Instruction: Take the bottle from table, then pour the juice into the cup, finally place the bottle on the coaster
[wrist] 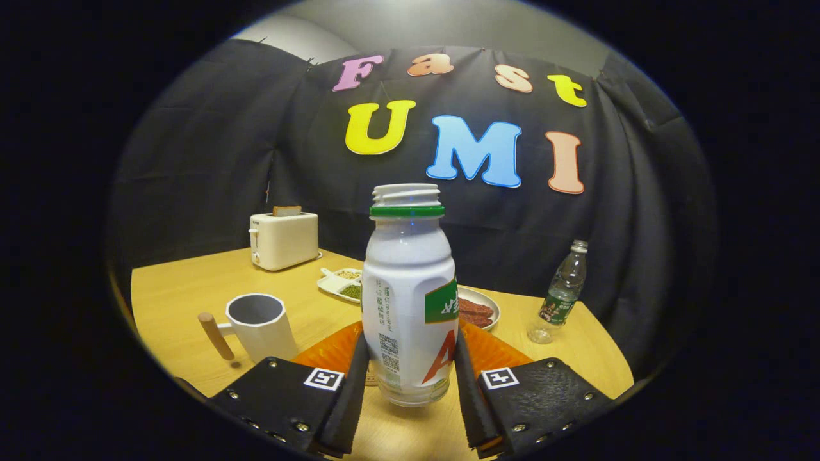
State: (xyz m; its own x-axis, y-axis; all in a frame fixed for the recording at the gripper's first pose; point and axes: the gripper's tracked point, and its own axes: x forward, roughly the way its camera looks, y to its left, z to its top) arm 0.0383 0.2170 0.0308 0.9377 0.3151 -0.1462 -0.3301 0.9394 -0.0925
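Tongs (410, 384) clamped on bottle (410, 301), both fingers pressing; held upright, capless, above coaster (493, 352), avoiding spills; cup (259, 326) beside.

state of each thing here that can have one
gripper: shut on the bottle
bottle: upright, cap off, held between the fingers
cup: upright, looks empty
toaster: bread slice sticking up
water bottle: upright, capped
coaster: bare, just behind the bottle

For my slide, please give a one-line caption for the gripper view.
Gripper shut on the open white plastic bottle, upright above the orange coaster, right of the white mug.
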